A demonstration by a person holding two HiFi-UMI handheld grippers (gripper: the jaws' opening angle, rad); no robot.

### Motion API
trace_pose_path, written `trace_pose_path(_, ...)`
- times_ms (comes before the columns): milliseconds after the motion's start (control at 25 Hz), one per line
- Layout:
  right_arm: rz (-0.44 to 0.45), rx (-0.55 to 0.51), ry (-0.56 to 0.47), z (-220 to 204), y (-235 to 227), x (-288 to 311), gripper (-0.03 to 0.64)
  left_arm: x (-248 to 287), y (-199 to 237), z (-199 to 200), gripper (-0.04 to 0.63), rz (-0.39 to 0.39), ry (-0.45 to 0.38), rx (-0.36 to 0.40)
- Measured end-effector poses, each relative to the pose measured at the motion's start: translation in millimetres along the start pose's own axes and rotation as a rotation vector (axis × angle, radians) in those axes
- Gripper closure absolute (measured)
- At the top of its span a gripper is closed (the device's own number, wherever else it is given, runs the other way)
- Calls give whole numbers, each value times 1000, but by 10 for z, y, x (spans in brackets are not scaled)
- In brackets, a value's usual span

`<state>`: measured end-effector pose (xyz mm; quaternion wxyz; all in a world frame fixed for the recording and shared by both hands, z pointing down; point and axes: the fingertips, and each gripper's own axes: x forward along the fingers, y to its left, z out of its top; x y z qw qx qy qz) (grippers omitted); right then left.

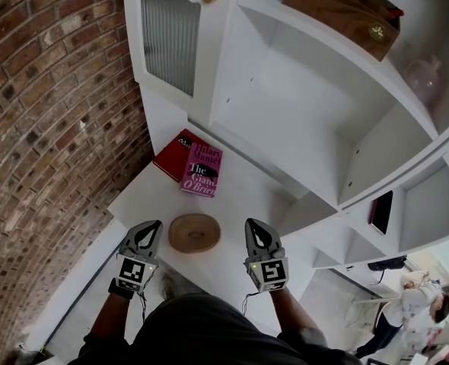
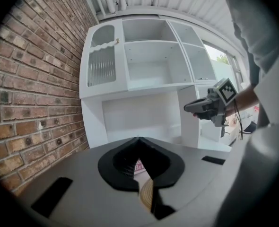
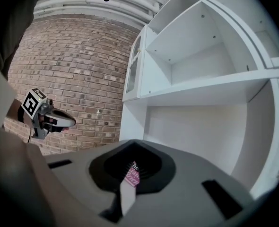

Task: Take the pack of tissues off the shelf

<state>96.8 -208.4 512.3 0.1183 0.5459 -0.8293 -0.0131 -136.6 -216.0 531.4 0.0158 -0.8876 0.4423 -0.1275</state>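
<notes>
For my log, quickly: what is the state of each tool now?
Left tool: closed, holding nothing.
Right tool: closed, holding nothing.

The pack of tissues (image 1: 380, 211), flat, dark and pink-edged, stands on end in a white shelf compartment (image 1: 431, 207).

Bright, even daylight in all 3 views, no hard shadows; only soft grey under the boards of the white shelving (image 1: 285, 90), which runs near blown-out in the head view. Both gripper views are heavy fisheye: black vignette at the corners, brick wall (image 3: 73, 70) courses bowed. Left tongs (image 2: 139, 145) and right tongs (image 3: 131, 148) sit too close to the lens, soft. Window (image 2: 220, 58) glares at the right of the left gripper view.
</notes>
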Motion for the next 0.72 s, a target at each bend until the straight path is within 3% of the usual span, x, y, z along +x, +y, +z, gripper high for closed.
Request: trace_pose_path(720,29,-3,15,-75,36,42,617,75,-46,-74,594,-9,25,0)
